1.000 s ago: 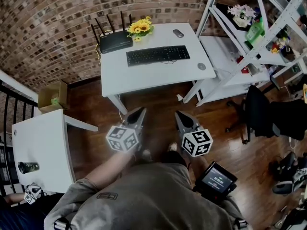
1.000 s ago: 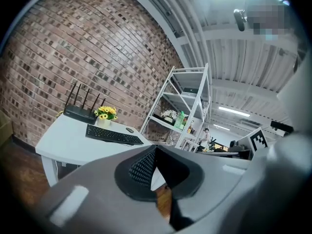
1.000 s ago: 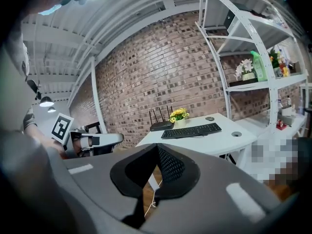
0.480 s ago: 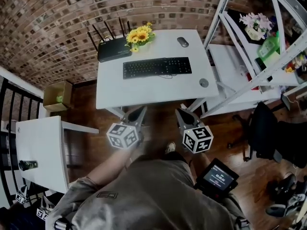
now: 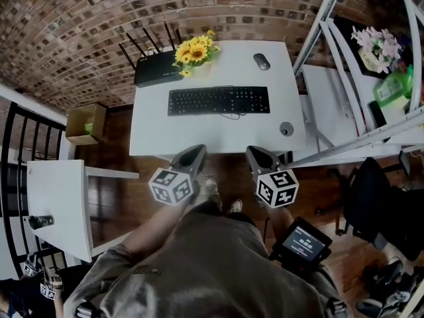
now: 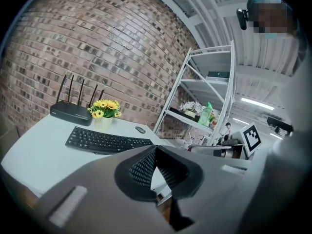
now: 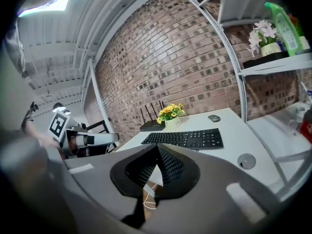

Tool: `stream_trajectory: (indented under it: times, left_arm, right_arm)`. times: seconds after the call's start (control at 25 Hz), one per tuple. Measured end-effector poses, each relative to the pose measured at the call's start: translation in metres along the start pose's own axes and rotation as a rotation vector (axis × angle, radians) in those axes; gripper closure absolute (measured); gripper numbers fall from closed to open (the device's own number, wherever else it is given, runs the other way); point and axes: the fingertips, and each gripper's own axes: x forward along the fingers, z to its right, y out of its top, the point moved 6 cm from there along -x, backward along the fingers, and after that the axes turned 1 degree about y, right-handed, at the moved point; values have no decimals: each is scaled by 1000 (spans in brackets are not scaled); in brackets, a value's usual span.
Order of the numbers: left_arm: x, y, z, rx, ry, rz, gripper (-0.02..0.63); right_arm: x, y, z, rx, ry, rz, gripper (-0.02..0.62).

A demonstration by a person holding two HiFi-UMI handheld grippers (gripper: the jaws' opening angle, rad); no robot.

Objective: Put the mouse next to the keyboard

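Left gripper: jaws clenched tip to tip with nothing between them, held just off the near edge of the table, at about 7 o'clock from the keyboard.
Right gripper: jaws pressed together and empty, at about 5 o'clock from the keyboard, level with the other gripper.
Mouse: on the white table toward its far right corner, at about 1 o'clock from the keyboard's right end, apart from it.
Keyboard: black, lying across the middle of the table, long side toward the person.
Router: black, antennas up, at about 10 o'clock from the keyboard.
Sunflowers: at about 11 o'clock from the keyboard, just beside the router.
Grommet: round grey cap in the tabletop, at about 4 o'clock from the keyboard's right end.
Shelf rack: white metal, at 3 o'clock from the table.
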Motion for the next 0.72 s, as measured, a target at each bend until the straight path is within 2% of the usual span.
stream_trajectory:
  times: [0.24,0.48,0.72]
  left_arm:
    - [48,25,-37,-23,-37,3,609]
    - [92,55,-69,-34,-92,7,609]
    - [117,66,-94,-70,-73,7,609]
  right_arm:
    - [49,30,24,-21,-31,-40,583]
    - [89,69,54,-46,-104,-55,583]
    - [113,82,78,-41,-133,-84,583]
